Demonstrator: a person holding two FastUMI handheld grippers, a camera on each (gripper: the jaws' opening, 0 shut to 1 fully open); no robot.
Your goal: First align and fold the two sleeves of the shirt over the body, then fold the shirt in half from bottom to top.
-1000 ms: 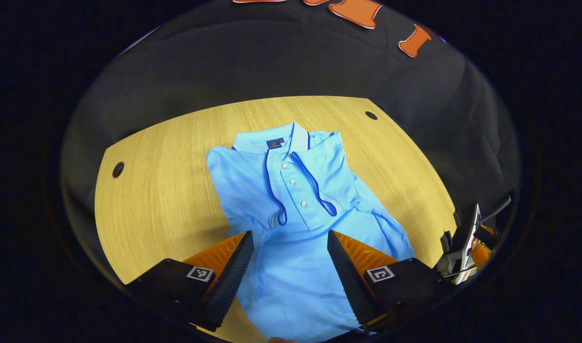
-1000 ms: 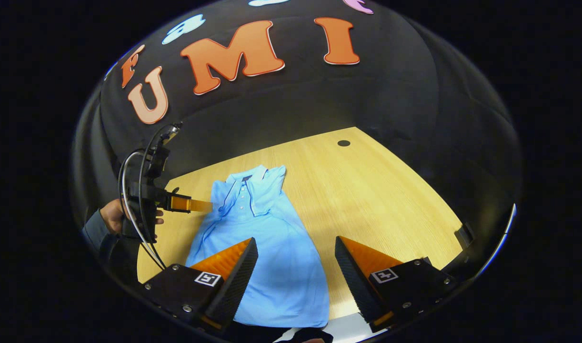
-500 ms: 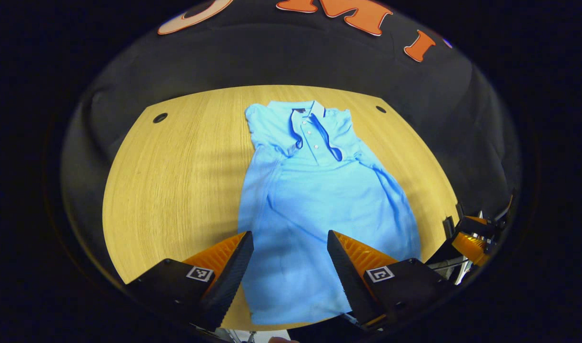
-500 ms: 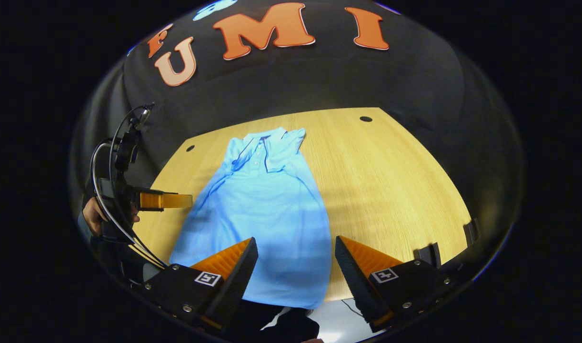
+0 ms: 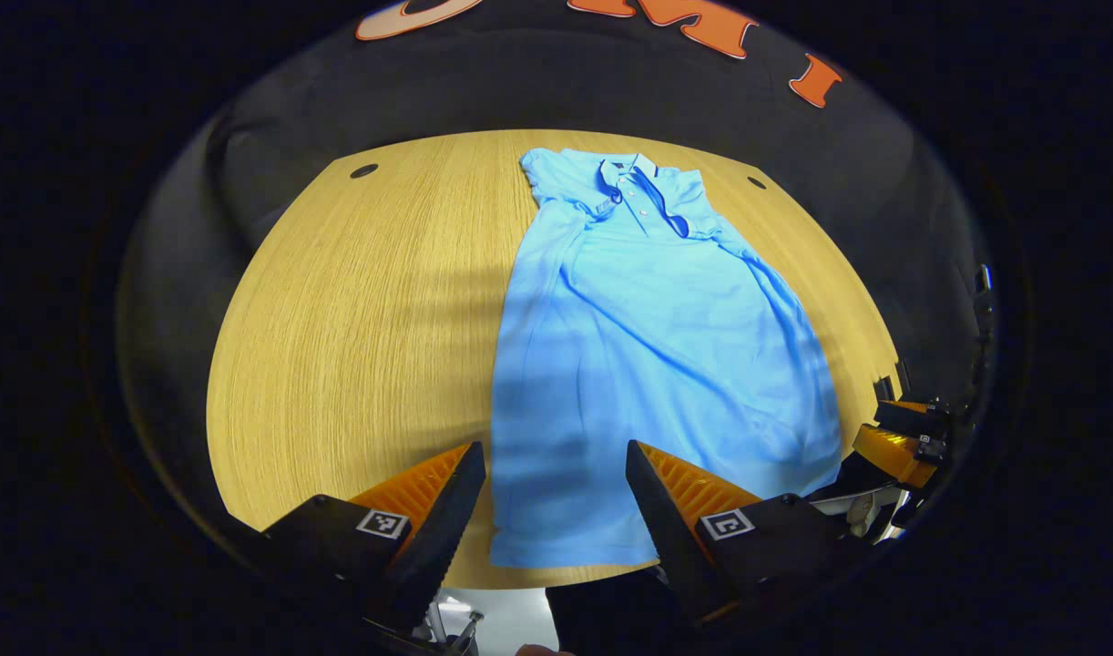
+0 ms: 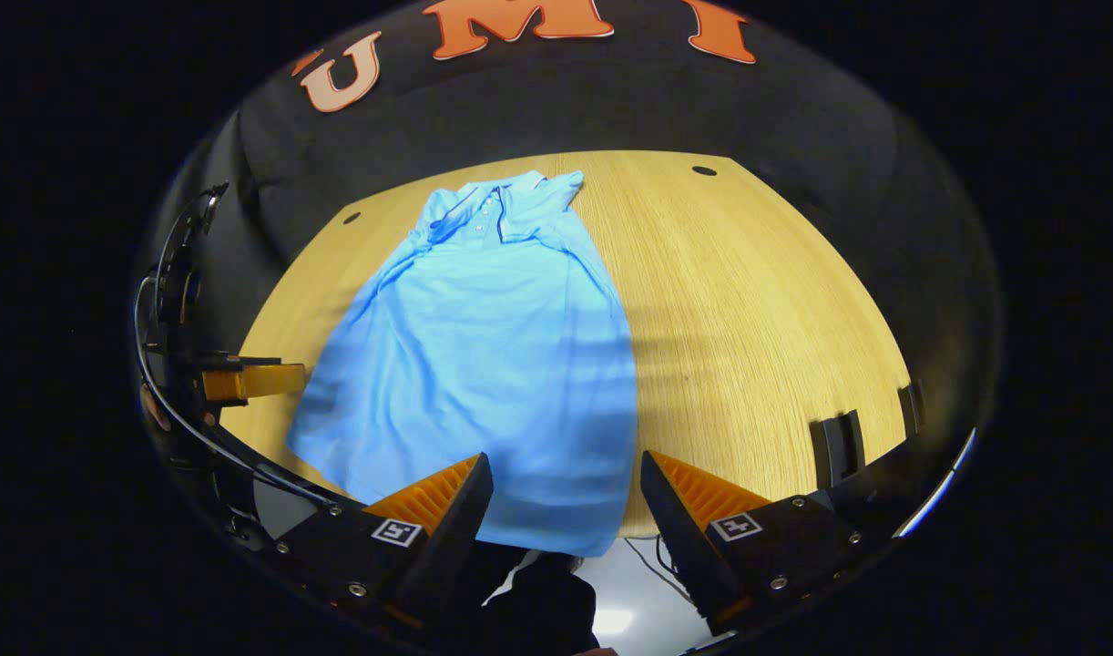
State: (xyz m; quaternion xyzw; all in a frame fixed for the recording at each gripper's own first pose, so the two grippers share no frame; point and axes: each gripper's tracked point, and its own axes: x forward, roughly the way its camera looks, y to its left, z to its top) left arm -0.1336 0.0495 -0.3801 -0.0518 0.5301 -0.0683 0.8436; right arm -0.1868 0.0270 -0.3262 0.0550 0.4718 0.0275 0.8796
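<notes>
A light blue polo shirt lies flat on the wooden table, collar at the far end, both sleeves folded in over the body. In the right gripper view the same shirt stretches from the far collar to the near table edge. My left gripper is open above the shirt's bottom hem, holding nothing. My right gripper is open over the hem's right corner at the near table edge, also holding nothing. The left gripper appears at the left of the right gripper view; the right gripper at the right of the left gripper view.
Small dark holes sit in the table near its far corners. Bare wood lies left of the shirt in the left gripper view and right of it in the right gripper view. Dark clips are fixed on the near right edge.
Both grippers have drawn back from the collar area toward the near table edge and the shirt's hem. Both stay open. The shirt has not moved.
</notes>
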